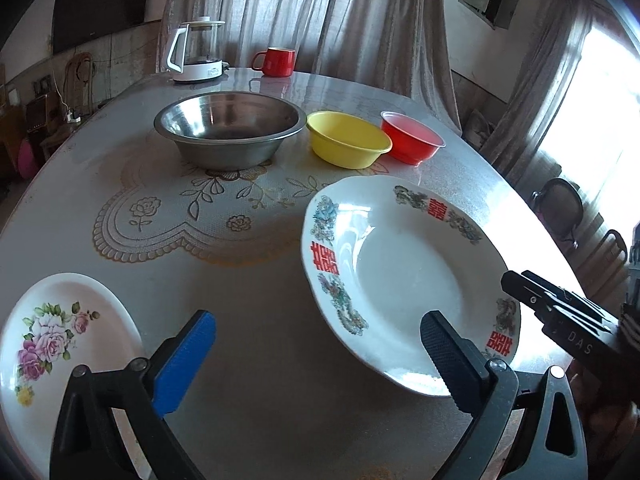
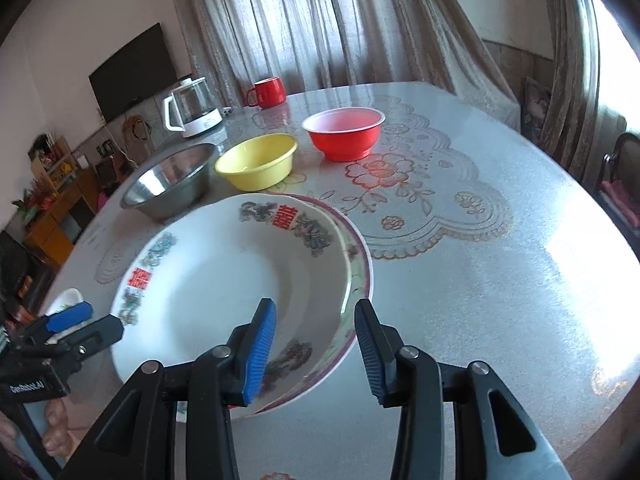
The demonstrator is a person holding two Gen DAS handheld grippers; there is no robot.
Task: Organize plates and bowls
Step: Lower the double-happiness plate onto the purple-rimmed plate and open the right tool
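A white deep plate with red characters lies on a purple-rimmed plate on the table. My right gripper straddles their near rim, one pad over the plate's inside and one outside; a gap shows and I see no pressing. My left gripper stands wide open over bare table, left of these plates, with nothing between its fingers. A floral plate lies at its left. Behind stand a steel bowl, a yellow bowl and a red bowl.
A glass kettle and a red mug stand at the far edge of the round table. Curtains hang behind it. Chairs stand at the right by a bright window.
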